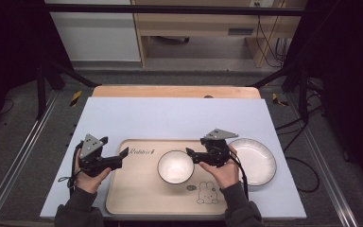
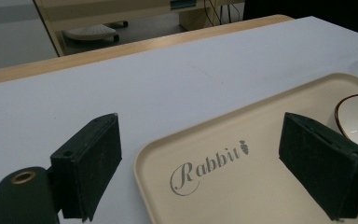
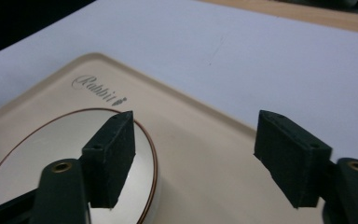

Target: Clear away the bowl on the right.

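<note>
The bowl (image 1: 175, 166) sat on the tray (image 1: 137, 189), apparently just placed. The right gripper (image 1: 189, 153) stood beside its rim, jaws apart and empty. The left gripper (image 1: 123, 153) was likewise apart. Next likely: fetching the plate (image 1: 257, 163).

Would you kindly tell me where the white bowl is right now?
In the high view, the bowl sits on the beige tray, right of its middle, just left of the right gripper and above the rabbit drawing.

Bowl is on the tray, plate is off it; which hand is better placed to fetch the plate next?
Probably the right. The right gripper is open, with nothing between its jaws, and the plate lies right beside that hand. The left gripper sits across the tray.
</note>
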Demonstrator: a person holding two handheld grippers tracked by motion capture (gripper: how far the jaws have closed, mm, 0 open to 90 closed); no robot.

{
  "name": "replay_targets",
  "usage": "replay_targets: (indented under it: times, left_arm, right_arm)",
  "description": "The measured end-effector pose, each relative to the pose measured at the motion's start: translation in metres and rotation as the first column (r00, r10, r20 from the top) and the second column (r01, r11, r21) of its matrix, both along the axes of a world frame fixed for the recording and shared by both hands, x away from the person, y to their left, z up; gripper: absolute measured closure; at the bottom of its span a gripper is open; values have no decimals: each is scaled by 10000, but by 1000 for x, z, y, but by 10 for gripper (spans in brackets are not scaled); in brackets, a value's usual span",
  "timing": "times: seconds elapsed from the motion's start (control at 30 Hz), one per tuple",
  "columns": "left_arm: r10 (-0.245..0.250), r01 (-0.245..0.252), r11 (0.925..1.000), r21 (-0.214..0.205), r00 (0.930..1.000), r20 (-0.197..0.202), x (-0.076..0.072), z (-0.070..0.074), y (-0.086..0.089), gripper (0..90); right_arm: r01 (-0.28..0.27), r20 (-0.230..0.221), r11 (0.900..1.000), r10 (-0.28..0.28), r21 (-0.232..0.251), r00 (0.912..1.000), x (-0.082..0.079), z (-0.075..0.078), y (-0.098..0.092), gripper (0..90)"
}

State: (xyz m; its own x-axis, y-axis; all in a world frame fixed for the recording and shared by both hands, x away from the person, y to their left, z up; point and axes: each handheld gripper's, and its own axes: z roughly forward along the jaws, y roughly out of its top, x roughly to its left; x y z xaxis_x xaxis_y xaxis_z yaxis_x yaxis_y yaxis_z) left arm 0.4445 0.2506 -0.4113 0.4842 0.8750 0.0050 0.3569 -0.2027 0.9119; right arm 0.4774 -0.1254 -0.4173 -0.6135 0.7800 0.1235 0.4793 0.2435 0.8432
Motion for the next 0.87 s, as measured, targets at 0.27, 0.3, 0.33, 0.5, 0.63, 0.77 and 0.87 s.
replay_targets:
  times: [0.27, 0.3, 0.33, 0.5, 0.63, 0.77, 0.87]
  left_arm:
    - [20, -21, 9999, -141, 10000, -24, 0, 1, 2, 123]
    - [27, -27, 9998, -189, 10000, -12, 0, 1, 2, 123]
    - [35, -35, 9999, -146, 10000, -13, 0, 2, 3, 123]
    - [45, -45, 9999, -163, 10000, -22, 0, 2, 4, 120]
    - [63, -65, 9999, -158, 9999, -79, 1, 2, 5, 116]
    - [140, -142, 9998, -168, 9998, -102, 2, 2, 8, 114]
    - [223, -225, 9996, -174, 9997, -129, 4, 2, 11, 112]
  right_arm:
    - [440, 793, 9989, -453, 179, 9958, -5, 14, -22, 197]
    - [505, 942, 9985, -521, 186, 9942, -6, 15, -25, 193]
    - [579, 1006, 9980, -602, 255, 9931, -8, 16, -28, 188]
    - [942, 1340, 9951, -975, 304, 9862, -10, 18, -42, 159]
    - [1143, 1389, 9933, -1154, 157, 9836, -11, 16, -50, 145]
    - [1365, 1503, 9906, -1366, 114, 9791, -13, 16, -59, 140]
    - [1486, 1549, 9888, -1491, 147, 9766, -15, 16, -65, 139]
